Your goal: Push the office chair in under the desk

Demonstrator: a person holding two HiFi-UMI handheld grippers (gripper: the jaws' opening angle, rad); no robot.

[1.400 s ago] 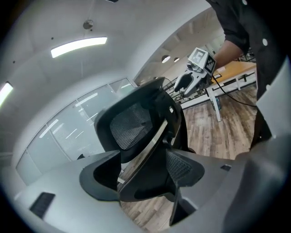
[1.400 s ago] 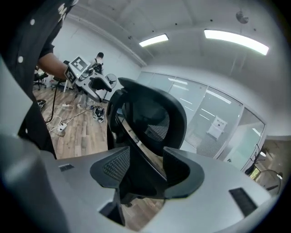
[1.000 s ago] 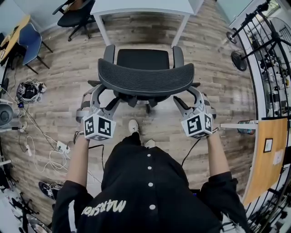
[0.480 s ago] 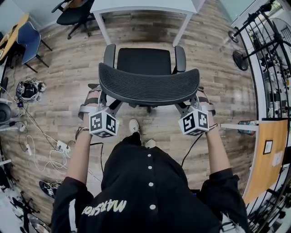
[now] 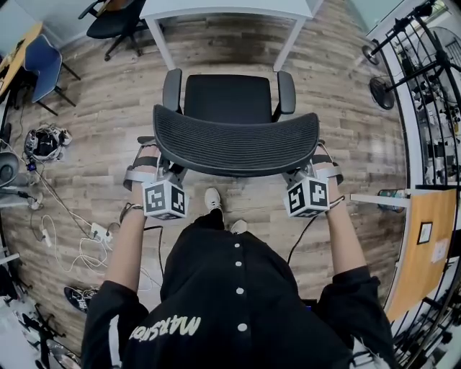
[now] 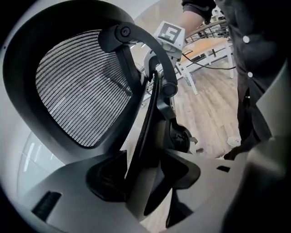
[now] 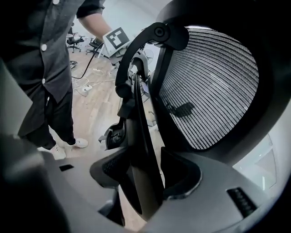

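The office chair [image 5: 230, 101] stands mid-frame, with the desk [image 5: 223, 9] straight above it at the top edge. The left gripper [image 5: 160, 176] and right gripper [image 5: 307, 174] sit at the lower corners of the backrest [image 5: 236, 138] (its long axis runs left-right). Both pairs of jaws have just been closing and straddle frame struts, still slack.

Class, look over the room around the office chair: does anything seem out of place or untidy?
Yes. The office chair stands clear of the desk, not tucked under. At the left, a power strip and a dark shoe lie loose on the floor.
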